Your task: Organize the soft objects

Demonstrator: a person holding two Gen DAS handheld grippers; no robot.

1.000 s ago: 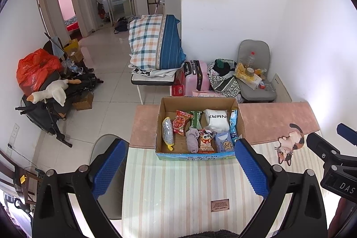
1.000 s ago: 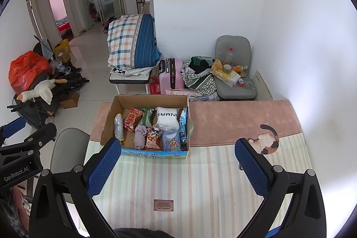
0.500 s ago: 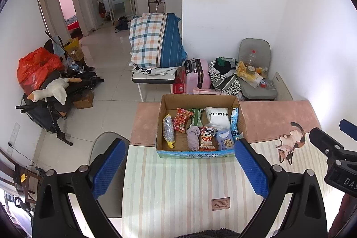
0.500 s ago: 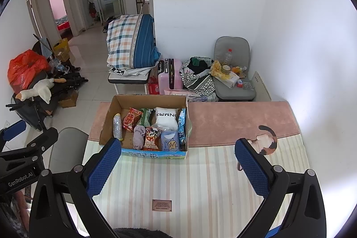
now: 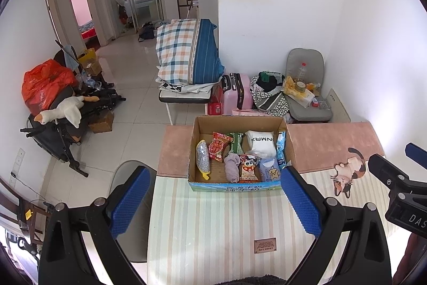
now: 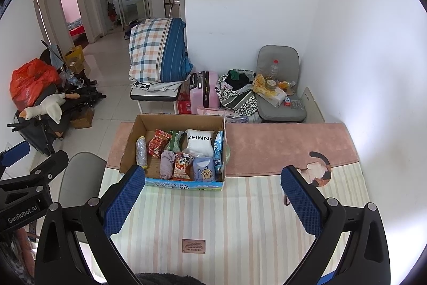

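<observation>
An open cardboard box (image 5: 241, 121) (image 6: 178, 119) stands on the table where a pink mat meets a striped cloth. It holds a white pillow-like pack (image 5: 260, 143) (image 6: 200, 142), a rolled grey-purple cloth (image 5: 231, 167) (image 6: 167, 163), a silver pouch (image 5: 202, 158) (image 6: 141, 152), snack bags (image 5: 218, 146) (image 6: 158, 143) and a blue tissue pack (image 5: 270, 169) (image 6: 204, 168). My left gripper (image 5: 213, 202) is open and empty, held above the cloth in front of the box. My right gripper (image 6: 213, 202) is open and empty, to the right of the box front.
The striped cloth (image 5: 213, 226) (image 6: 234, 210) bears a small brown label (image 5: 265, 245) (image 6: 193, 245). A cat-shaped mat (image 5: 347, 172) (image 6: 319, 170) lies right of the box. A grey chair (image 5: 128, 172) stands at the table's left. Bedding, a pink suitcase (image 5: 237, 94) and clutter lie beyond.
Both grippers have drifted slightly; the box sits a little lower in the left view and slightly left in the right view. Both stay open and empty.
</observation>
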